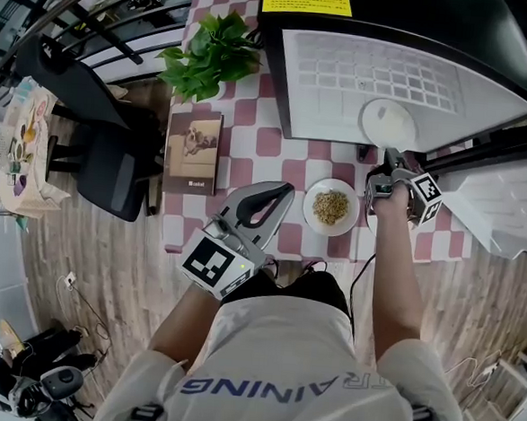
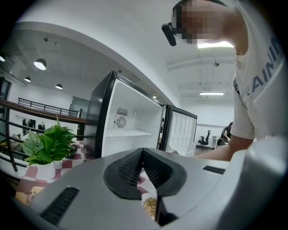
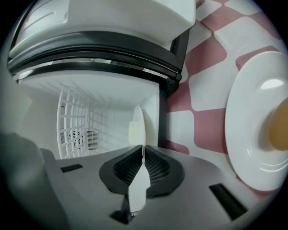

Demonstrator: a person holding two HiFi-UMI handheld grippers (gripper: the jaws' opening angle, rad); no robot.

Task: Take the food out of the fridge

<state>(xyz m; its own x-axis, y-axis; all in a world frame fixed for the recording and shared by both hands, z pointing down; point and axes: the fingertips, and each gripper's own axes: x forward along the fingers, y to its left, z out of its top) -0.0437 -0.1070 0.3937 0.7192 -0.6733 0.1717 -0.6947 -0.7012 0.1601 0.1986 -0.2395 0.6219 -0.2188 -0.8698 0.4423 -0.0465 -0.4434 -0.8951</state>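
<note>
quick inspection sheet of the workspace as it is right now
surface: table under pink-and-white checked cloth
job's things: fridge with door open; dish of grains on the cloth; white plate at the fridge opening
clutter: potted plant, book
grippers: left tool shut, empty; right tool shut on the white plate
cables: thin cable on the floor
surroundings: black chair, wood floor

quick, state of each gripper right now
Left gripper: closed, holding nothing.
Right gripper: closed on the rim of the white plate.
</note>
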